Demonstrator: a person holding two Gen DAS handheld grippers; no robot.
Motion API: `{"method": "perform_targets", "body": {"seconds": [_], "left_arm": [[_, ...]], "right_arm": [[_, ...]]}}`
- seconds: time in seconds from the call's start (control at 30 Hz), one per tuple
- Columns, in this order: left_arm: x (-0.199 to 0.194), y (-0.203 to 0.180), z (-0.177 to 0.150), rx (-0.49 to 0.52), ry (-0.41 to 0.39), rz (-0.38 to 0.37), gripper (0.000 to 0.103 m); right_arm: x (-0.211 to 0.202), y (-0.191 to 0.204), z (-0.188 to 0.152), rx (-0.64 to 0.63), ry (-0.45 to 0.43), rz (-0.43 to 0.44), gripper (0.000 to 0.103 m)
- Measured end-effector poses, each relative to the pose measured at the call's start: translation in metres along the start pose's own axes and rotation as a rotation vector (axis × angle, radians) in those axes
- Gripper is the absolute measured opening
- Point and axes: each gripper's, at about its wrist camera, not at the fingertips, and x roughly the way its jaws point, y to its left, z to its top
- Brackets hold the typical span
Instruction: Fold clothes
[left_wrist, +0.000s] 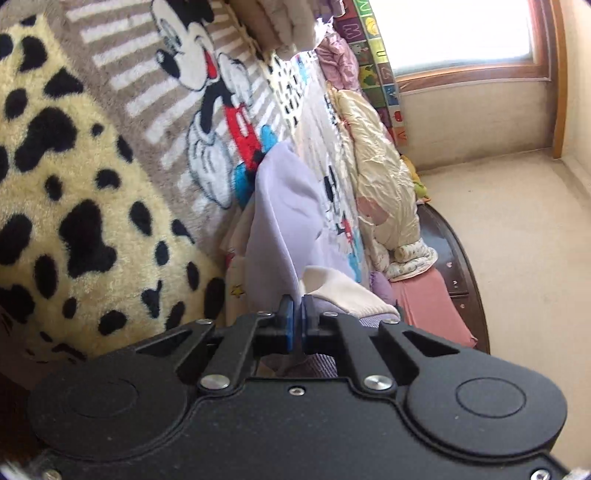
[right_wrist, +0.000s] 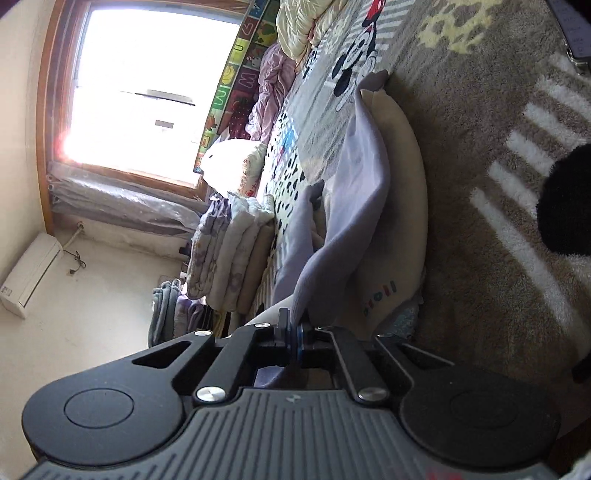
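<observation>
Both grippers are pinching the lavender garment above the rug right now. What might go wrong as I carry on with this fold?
1. The left gripper and right gripper each seem to pinch only a thin edge of the lavender garment; it may slip if pulled taut.
2. A cream garment lies right against the lavender one and could be dragged along.
3. The shaggy rug might snag the cloth and spoil the crease.
</observation>
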Motion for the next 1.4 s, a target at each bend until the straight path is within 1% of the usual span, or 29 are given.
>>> {"method": "perform_targets", "body": {"seconds": [0.17,0.23,0.33,0.43,0.5,0.6,0.67,0.73,0.8,0.87,1.0,1.07,1.1,1.13,1.2,1.3,1.37,1.4], "left_arm": [[-0.025,-0.048,0.025,0.021,-0.097,-0.128,0.001],[-0.029,-0.079,0.036,0.047,-0.126,-0.177,0.001],[-0.037,-0.124,0.044,0.108,-0.156,-0.236,0.001],[-0.054,-0.165,0.045,0.161,-0.188,-0.295,0.001],[-0.072,-0.190,0.043,0.201,-0.216,-0.328,0.001],[-0.099,-0.221,0.036,0.266,-0.251,-0.348,0.001],[-0.114,-0.235,0.032,0.303,-0.267,-0.351,0.001],[-0.122,-0.242,0.029,0.332,-0.278,-0.333,0.001],[-0.122,-0.242,0.031,0.358,-0.283,-0.302,0.001],[-0.114,-0.232,0.039,0.360,-0.285,-0.253,0.001],[-0.076,-0.201,0.071,0.322,-0.265,-0.123,0.001],[-0.053,-0.193,0.087,0.325,-0.255,-0.075,0.001],[-0.041,-0.193,0.098,0.328,-0.259,-0.066,0.001],[-0.033,-0.195,0.106,0.332,-0.271,-0.055,0.001],[-0.034,-0.216,0.117,0.406,-0.319,-0.103,0.001],[-0.042,-0.244,0.129,0.510,-0.384,-0.175,0.001],[-0.047,-0.249,0.132,0.549,-0.397,-0.179,0.001],[-0.047,-0.243,0.131,0.560,-0.395,-0.162,0.001]], "right_arm": [[-0.022,0.050,0.029,-0.011,-0.102,0.100,0.005],[-0.030,0.074,0.039,-0.036,-0.136,0.129,0.005],[-0.042,0.112,0.053,-0.091,-0.177,0.174,0.005],[-0.059,0.152,0.061,-0.142,-0.218,0.226,0.005],[-0.073,0.176,0.059,-0.181,-0.243,0.256,0.005],[-0.094,0.205,0.052,-0.244,-0.271,0.273,0.005],[-0.104,0.217,0.048,-0.266,-0.275,0.275,0.005],[-0.109,0.221,0.046,-0.268,-0.268,0.267,0.005],[-0.104,0.218,0.046,-0.258,-0.253,0.247,0.005],[-0.093,0.208,0.051,-0.239,-0.235,0.225,0.005],[-0.044,0.178,0.066,-0.193,-0.194,0.147,0.005],[-0.012,0.170,0.080,-0.209,-0.199,0.111,0.005],[0.002,0.169,0.086,-0.219,-0.206,0.108,0.005],[0.013,0.171,0.092,-0.228,-0.222,0.123,0.005],[0.024,0.189,0.103,-0.278,-0.263,0.170,0.005],[0.025,0.222,0.109,-0.409,-0.326,0.243,0.005],[0.030,0.222,0.116,-0.408,-0.302,0.270,0.005],[0.033,0.217,0.117,-0.406,-0.286,0.264,0.005]]}}
